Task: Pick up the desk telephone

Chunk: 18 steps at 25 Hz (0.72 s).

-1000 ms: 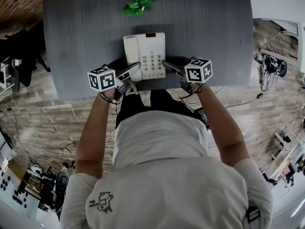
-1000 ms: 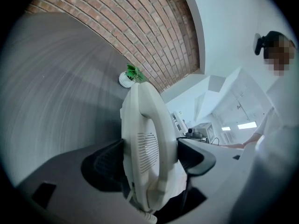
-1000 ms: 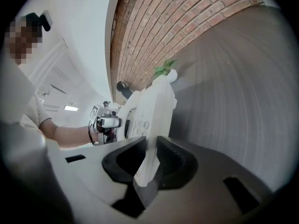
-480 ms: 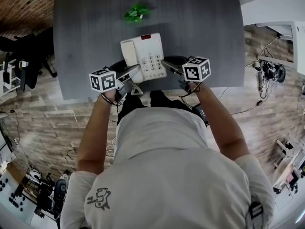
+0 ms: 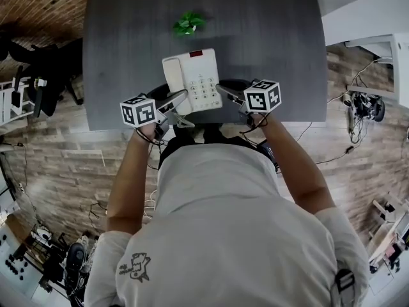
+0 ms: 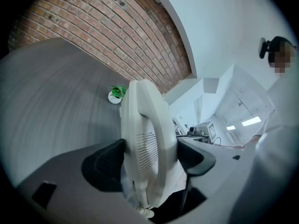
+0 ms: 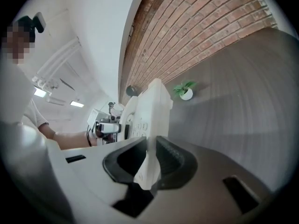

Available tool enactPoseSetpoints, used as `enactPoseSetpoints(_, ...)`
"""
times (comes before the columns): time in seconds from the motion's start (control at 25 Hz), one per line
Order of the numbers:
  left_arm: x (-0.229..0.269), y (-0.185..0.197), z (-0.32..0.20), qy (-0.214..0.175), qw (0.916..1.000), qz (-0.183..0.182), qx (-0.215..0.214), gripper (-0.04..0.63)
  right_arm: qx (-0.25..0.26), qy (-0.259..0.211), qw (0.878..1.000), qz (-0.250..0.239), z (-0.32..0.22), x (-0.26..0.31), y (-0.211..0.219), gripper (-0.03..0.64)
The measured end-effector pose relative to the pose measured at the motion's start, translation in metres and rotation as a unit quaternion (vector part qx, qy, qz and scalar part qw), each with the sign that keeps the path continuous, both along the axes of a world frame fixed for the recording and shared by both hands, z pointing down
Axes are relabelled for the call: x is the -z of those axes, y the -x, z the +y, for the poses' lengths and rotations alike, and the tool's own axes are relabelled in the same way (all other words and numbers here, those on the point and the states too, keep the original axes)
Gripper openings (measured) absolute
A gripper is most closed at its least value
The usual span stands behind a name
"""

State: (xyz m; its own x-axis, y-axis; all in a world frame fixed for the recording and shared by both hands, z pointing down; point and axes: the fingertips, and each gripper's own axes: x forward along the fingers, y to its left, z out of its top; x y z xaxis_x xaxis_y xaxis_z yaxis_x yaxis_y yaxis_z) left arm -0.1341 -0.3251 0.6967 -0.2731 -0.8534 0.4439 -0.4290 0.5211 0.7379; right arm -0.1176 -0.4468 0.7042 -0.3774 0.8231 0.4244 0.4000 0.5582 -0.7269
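The white desk telephone [image 5: 193,80] hangs a little above the dark grey table [image 5: 268,37], held from both sides. My left gripper [image 5: 181,97] is shut on its handset side; in the left gripper view the handset [image 6: 148,143] fills the gap between the black pads [image 6: 105,164]. My right gripper [image 5: 223,91] is shut on the phone's right edge [image 7: 150,139], with the keypad [image 7: 135,120] showing just beyond the jaws. The coiled cord [image 6: 144,212] pokes out below the handset.
A small green plant in a white pot [image 5: 188,23] stands on the table beyond the phone. The table's near edge [image 5: 128,123] lies under my hands. Wood floor with cables [image 5: 319,152] and dark chairs [image 5: 38,69] surrounds the table.
Both grippers have risen together with the phone between them, which now looks larger and clear of the tabletop. The grips look the same.
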Motion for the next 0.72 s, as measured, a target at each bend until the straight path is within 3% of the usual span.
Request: enactPoseSetpoints(0.72,0.032,-0.034,0.049,-0.013,0.9984,-0.034,-0.044,0.370,-0.061,-0.009,0.998,-0.028,0.050,0.033,-0.044,0.067)
